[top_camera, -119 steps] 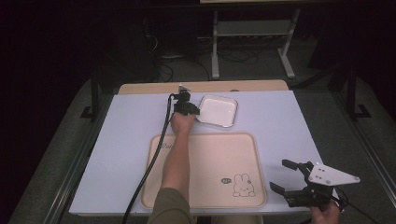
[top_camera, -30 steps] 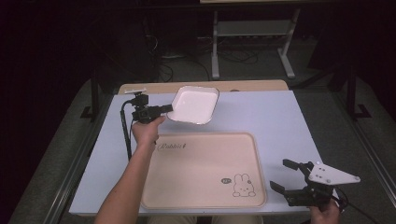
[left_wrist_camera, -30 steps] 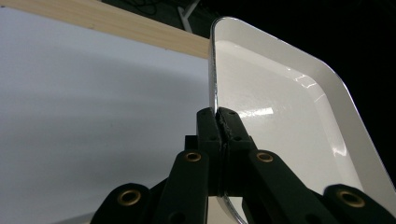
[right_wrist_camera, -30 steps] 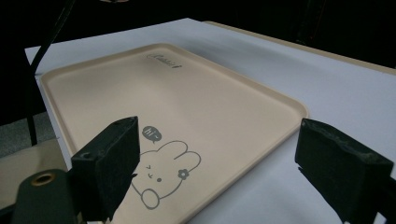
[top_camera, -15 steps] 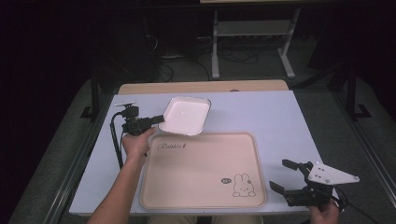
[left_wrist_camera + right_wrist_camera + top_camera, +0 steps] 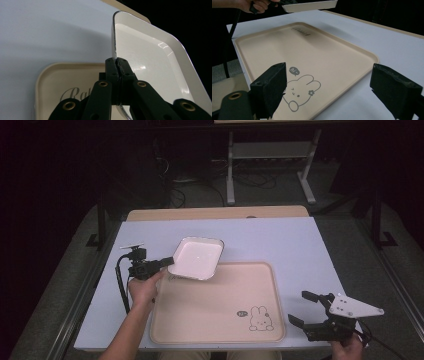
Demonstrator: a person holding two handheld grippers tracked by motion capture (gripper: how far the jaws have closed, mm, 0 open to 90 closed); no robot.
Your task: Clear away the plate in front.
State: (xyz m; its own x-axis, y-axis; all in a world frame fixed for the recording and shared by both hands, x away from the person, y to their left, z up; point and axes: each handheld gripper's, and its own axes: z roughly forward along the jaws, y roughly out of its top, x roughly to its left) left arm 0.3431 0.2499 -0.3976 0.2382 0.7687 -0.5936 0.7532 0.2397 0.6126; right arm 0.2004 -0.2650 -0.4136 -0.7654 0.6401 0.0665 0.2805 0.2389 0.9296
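Note:
A white rectangular dish (image 6: 196, 258) hangs in the air over the far left corner of the beige tray (image 6: 210, 315). My left gripper (image 6: 165, 263) is shut on the dish's left rim and carries it. In the left gripper view the black jaws pinch the rim (image 6: 116, 63) of the white dish (image 6: 152, 62), with the tray (image 6: 62, 82) below. My right gripper (image 6: 302, 309) rests open at the table's front right corner, beside the tray. From the right gripper view its wide-apart jaws frame the tray (image 6: 312, 57) and its rabbit drawing (image 6: 300, 93); the dish (image 6: 309, 6) floats at the top.
The tray lies on a white table top (image 6: 280, 245) with a wooden strip (image 6: 215, 213) along its far edge. A metal stand (image 6: 270, 165) and cables sit on the dark floor behind. A black cable (image 6: 120, 285) trails from the left gripper.
The left gripper has carried the white dish leftward and toward me, lowering it from the far middle of the table to just over the tray's far left corner. The right gripper has stayed still.

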